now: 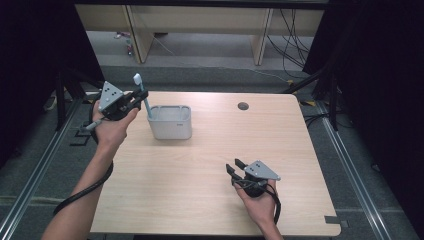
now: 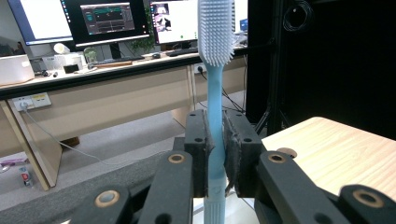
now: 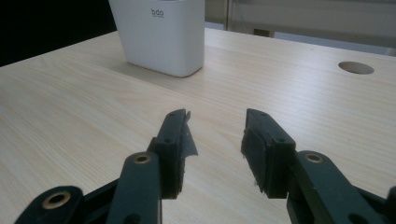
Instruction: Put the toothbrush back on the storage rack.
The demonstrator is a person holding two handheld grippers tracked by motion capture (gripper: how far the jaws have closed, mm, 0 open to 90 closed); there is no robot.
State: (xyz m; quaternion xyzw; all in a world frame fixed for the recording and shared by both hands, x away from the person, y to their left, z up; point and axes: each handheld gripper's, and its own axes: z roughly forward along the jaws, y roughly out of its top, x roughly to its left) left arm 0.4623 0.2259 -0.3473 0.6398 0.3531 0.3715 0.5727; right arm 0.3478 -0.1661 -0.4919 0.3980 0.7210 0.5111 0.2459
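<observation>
The left hand-held gripper (image 1: 136,98) is up by the far left corner of the wooden surface (image 1: 210,190). Its two black jaws are pressed tight on the handle of a light blue toothbrush (image 1: 142,95). The brush stands almost straight up, with its white bristle end on top. In the left gripper view the toothbrush (image 2: 215,93) handle runs right between the two pads (image 2: 198,158), and the bristles sit high above them.

The landmark here is the white holder (image 1: 170,122), a small box with an open top. It sits on the surface toward the far left. The toothbrush is just beside the holder's left side, and its lower end is at the holder's left rim. I cannot tell if the tip is inside the holder or only next to it.

The right hand-held gripper (image 1: 234,166) is well apart from the holder, toward the near right. Its jaws are spread apart with nothing between them. In the right gripper view the white holder (image 3: 161,35) stands ahead of the jaws, a bit to the left, with small grey letters near its top.

A round hole (image 1: 243,106) in the surface lies to the right of the holder, near the far edge.
</observation>
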